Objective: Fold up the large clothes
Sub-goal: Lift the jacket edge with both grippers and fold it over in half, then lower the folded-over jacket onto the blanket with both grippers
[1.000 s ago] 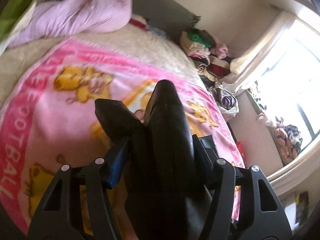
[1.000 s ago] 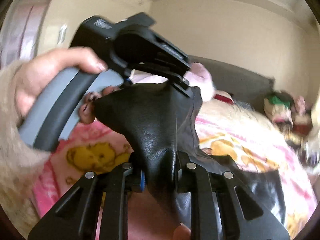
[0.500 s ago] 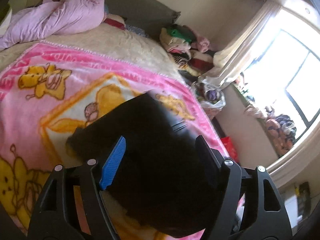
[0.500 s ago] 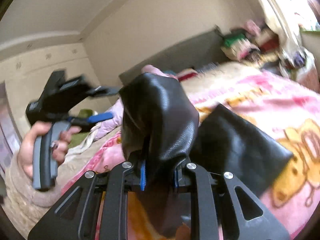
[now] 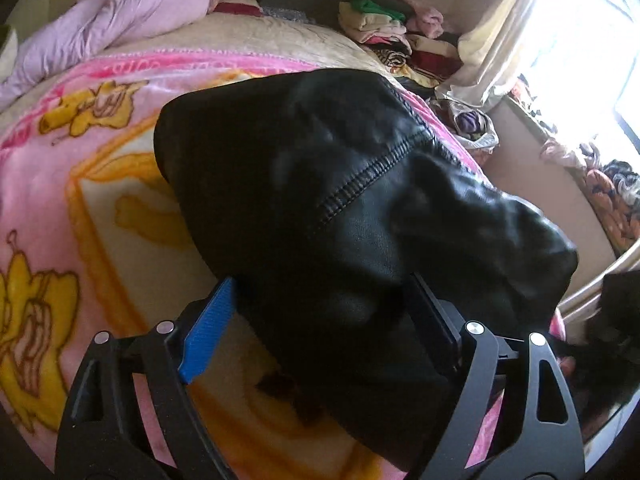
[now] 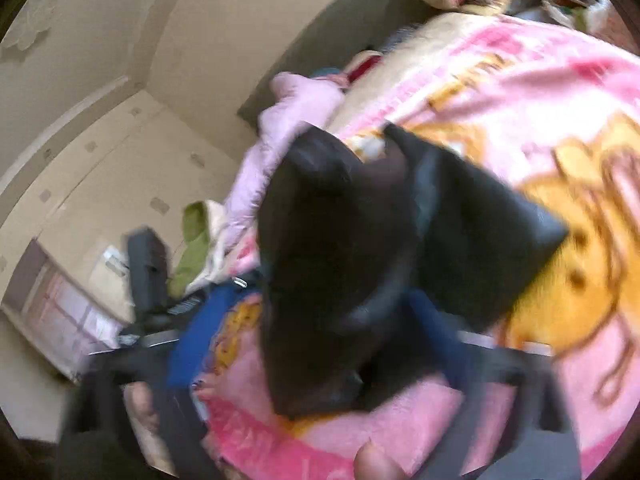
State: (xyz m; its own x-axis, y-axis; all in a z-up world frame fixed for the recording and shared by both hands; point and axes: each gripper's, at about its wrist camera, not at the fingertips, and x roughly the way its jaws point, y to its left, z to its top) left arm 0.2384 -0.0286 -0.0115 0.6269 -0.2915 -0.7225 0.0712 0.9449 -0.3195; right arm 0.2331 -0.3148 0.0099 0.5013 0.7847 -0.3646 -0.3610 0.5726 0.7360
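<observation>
Left wrist view looks down on a black leather garment [image 5: 320, 208] heaped on the pink blanket [image 5: 80, 184] that covers the bed; a stitched seam runs across its top; it bulges up between the left gripper [image 5: 320, 320] fingers, whose blue pad [image 5: 206, 334] stands clear of the leather on one side, while the other finger lies against or under a fold; these jaws have just been opening and are spread wide, clamping nothing that I can see. Beyond the bed lies a lilac quilt [image 5: 120, 20], a stack of folded clothes [image 5: 384, 28] sits by the wall, and a curtain [image 5: 504, 32] hangs at the bright window. Right wrist view is smeared with blur; the right gripper [image 6: 316, 336] has just sprung apart, its fingers far to either side of the garment [image 6: 340, 260], which rests loose on the blanket [image 6: 520, 92] between them; a green cloth [image 6: 192, 248] lies near the quilt [image 6: 280, 136].
</observation>
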